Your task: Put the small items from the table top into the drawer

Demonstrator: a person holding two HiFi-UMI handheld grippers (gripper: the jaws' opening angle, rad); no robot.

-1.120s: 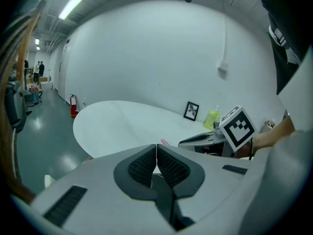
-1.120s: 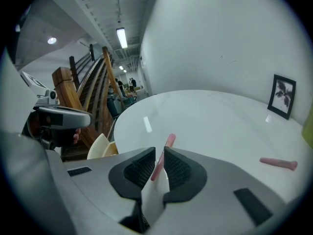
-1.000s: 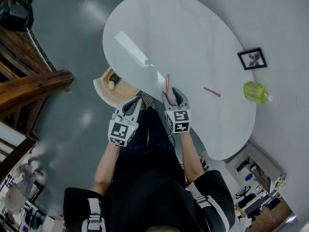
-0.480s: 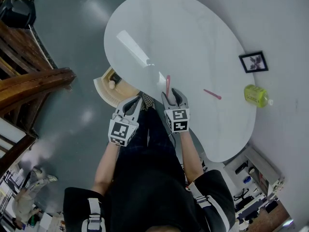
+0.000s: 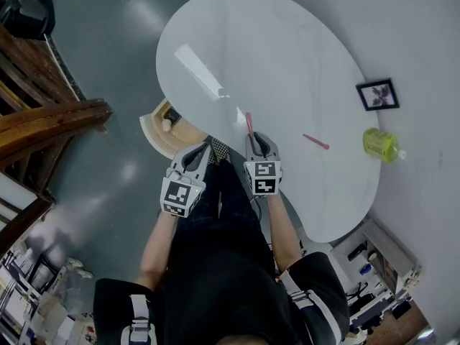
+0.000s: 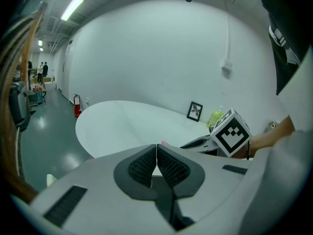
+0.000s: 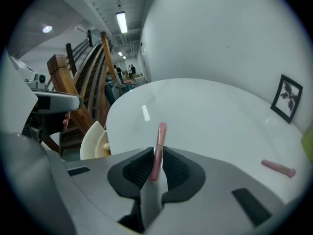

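**Right gripper pinches a pink stick at the table's near edge**

The right gripper [image 7: 156, 156] has just been closing its jaws, and they now press on the lower end of a pink stick [image 7: 158, 146] from both sides. The stick's far end juts out beyond the pads, over the white table [image 5: 287, 56]. In the head view this gripper [image 5: 256, 139] sits at the table's near edge, with the stick [image 5: 249, 123] pointing away from the person across the top.

The left gripper [image 6: 156, 153] has its jaws pressed together with nothing between them. In the head view it [image 5: 201, 149] is just off the near edge, beside the right gripper and next to the open drawer [image 5: 151, 134].

The drawer stands out from under the table's left edge. A small black item [image 5: 171, 115] and a small pale round thing [image 5: 166, 126] lie inside it.

A second pink stick [image 5: 315, 141] lies flat on the top, well to the right of the held one and towards the right edge. Beyond it, near that edge, a yellow-green bottle [image 5: 380, 144] lies on its side. A small black picture frame [image 5: 379, 94] is near the bottle, a little further along the same edge.
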